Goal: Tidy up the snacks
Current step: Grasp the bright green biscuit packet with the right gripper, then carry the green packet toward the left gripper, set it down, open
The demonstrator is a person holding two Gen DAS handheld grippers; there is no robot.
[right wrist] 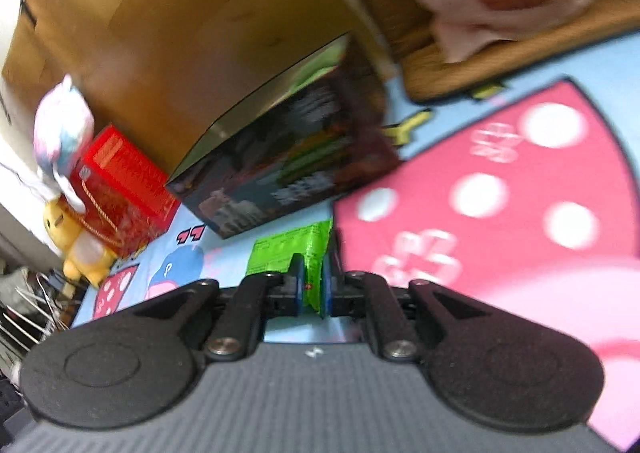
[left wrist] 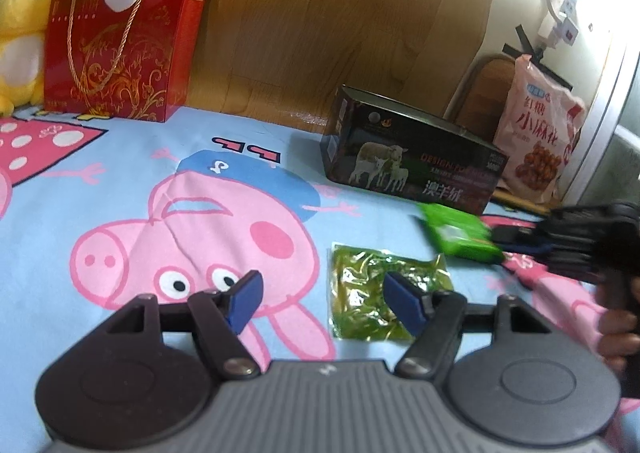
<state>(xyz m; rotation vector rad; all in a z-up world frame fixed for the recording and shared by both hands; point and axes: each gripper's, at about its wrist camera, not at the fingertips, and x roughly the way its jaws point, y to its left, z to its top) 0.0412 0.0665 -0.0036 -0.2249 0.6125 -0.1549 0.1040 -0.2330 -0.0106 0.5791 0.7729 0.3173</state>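
Two grippers work over the cartoon bedsheet point(left wrist: 120, 181): the right gripper point(right wrist: 311, 285) pinches a green snack packet point(right wrist: 296, 249) just short of the dark box point(right wrist: 288, 165), while the left gripper point(left wrist: 324, 301), fingers spread, hovers over a flat yellow-green pouch point(left wrist: 360, 285) lying just ahead.

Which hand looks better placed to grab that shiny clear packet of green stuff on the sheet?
Left. The left gripper is open, and the clear green packet lies just ahead. The right gripper is shut on a bright green snack pouch.
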